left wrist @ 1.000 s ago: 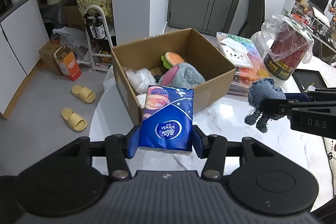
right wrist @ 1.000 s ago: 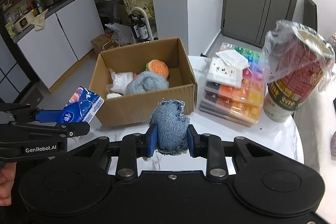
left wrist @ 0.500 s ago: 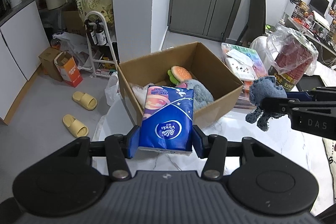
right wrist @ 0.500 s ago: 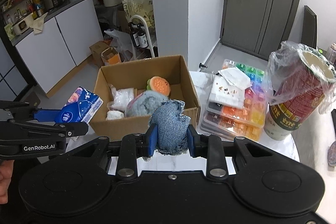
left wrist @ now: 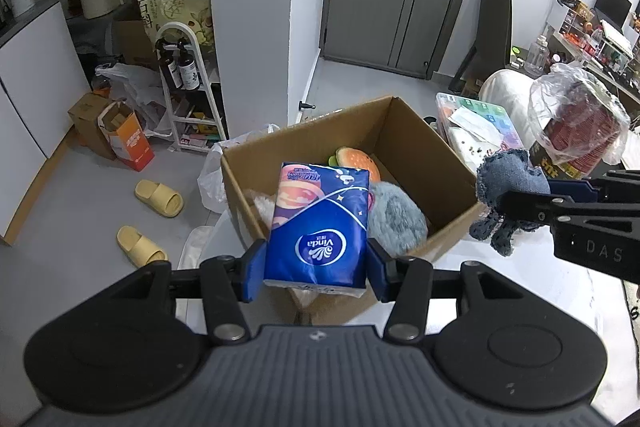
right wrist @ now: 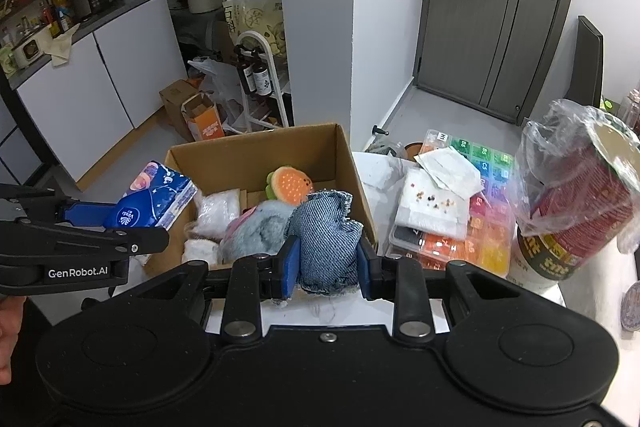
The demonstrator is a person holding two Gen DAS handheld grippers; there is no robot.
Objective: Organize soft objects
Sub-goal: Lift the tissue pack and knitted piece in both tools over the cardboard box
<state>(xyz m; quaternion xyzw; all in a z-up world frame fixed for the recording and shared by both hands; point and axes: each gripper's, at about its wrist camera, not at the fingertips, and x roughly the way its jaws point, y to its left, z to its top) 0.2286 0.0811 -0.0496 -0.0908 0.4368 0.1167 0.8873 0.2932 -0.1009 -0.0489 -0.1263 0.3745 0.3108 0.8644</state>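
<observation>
My left gripper (left wrist: 316,275) is shut on a blue Vinda tissue pack (left wrist: 318,223), held over the near left corner of an open cardboard box (left wrist: 424,131). Seen from the right wrist, the same pack (right wrist: 154,201) hangs just left of the box (right wrist: 256,151). My right gripper (right wrist: 326,263) is shut on a denim soft toy (right wrist: 326,235) above the box's near right wall; in the left wrist view the toy (left wrist: 506,187) hangs by the box's right corner. Inside lie a burger plush (right wrist: 288,183), a grey-blue fluffy plush (right wrist: 258,227) and white soft packets (right wrist: 216,211).
A stack of clear bead organizers (right wrist: 472,203) with paper on top lies right of the box. A bagged red cup tower (right wrist: 576,203) stands at the far right. The white table (left wrist: 532,279) ends close to the box's left side; slippers (left wrist: 158,197) lie on the floor.
Both grippers have moved forward toward the box, which now looms larger and sits under them. The tissue pack and denim toy stay gripped as before.
</observation>
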